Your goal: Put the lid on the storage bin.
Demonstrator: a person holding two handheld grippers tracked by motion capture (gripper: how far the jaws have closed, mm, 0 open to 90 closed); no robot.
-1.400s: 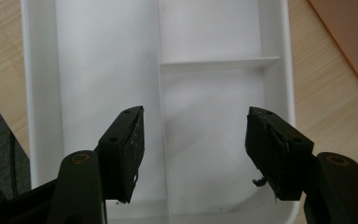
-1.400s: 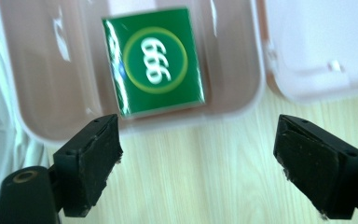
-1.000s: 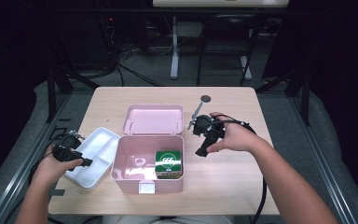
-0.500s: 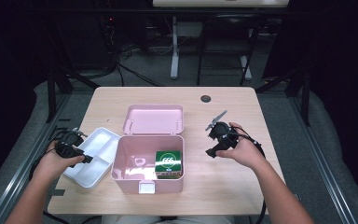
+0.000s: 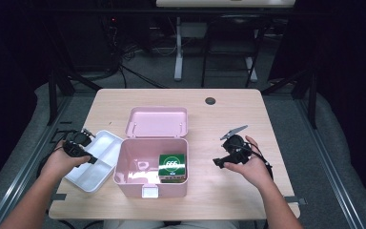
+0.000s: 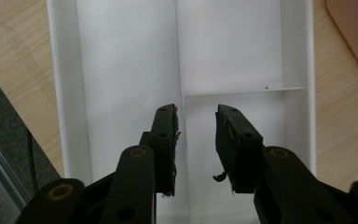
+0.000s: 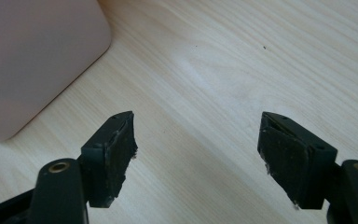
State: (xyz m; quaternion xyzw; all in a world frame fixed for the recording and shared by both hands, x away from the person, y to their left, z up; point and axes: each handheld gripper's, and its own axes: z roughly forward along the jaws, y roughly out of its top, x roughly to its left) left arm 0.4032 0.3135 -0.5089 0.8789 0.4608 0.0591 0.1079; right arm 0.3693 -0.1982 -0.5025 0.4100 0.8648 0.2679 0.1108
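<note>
Left gripper [image 6: 196, 140]: jaws parted, empty, straddling the tray [image 5: 95, 160] divider running toward 12 o'clock. Right gripper [image 7: 198, 154]: wide open, empty; box [image 5: 151, 167] at 10 o'clock.

A wooden table [image 5: 228, 119] carries an open pink box [image 5: 150, 164] at centre, a white tray [image 5: 95, 162] at nine o'clock.

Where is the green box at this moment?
In the high view, the green box sits inside the open pink case, in its right part near the front wall.
</note>
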